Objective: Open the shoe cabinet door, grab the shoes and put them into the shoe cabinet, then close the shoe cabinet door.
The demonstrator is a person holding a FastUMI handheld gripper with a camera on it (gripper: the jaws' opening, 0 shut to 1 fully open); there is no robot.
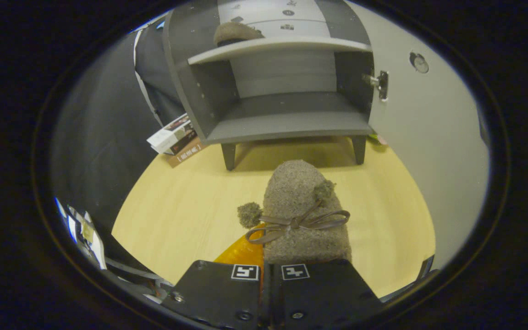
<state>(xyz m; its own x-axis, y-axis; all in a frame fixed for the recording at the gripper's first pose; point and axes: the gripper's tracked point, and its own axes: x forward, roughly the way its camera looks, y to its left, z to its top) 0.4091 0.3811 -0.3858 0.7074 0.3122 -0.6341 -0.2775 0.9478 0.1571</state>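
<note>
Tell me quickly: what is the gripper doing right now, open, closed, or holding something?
Gripper: closed on the brown shoe, whose toe points ahead of the fingers toward the open shoe cabinet.

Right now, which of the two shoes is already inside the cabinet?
The shoe on the upper shelf, behind the open door, is already in the cabinet. The shoe with the bow is outside, gripped between the gripper fingers over the floor.
</note>
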